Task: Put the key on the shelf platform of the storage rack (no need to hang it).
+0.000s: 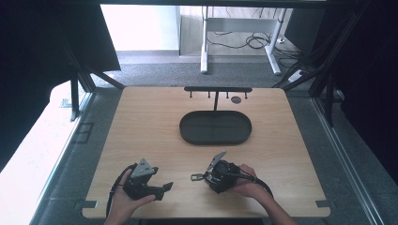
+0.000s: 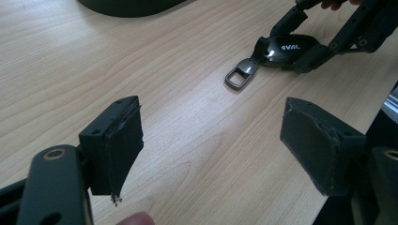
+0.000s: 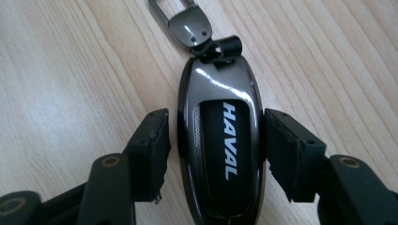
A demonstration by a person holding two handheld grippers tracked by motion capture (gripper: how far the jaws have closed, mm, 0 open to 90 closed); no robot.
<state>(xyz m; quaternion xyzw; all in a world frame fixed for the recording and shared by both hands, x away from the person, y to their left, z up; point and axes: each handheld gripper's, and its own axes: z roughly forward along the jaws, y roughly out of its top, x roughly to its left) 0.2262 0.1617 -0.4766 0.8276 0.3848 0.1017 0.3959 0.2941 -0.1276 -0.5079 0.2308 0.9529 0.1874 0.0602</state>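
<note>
**A:** Both tools are low at the near edge of the counter. The right tool has its jaws either side of a glossy dark key fob, the one with HAVAL printed in white along its face.

**B:** Is that a grip, though? From the right gripper view the pads stand just beside the fob's flanks, a thin gap on each side. I'd call it closed in around the fob, but I cannot tell if it is actually pressing.

**A:** Fair. The fob lies flat on the wood, long axis running away from the tool, with its metal clip ring at the far end, pointing out past the jaw tips.

**B:** And the left tool?

**A:** Wide open, nothing between the jaws, bare wood grain under them. It's aimed across at the other hand: in its own view the fob sits well ahead, ring resting on the counter and turned toward the left tool.

**B:** Behind all that, mid-counter, a black oval tray, and beyond it a black T-shaped hook rack with a small dark disc beside its post.

**A:** Left hand cradles its tool from below; right hand wraps the other from the side.
</note>
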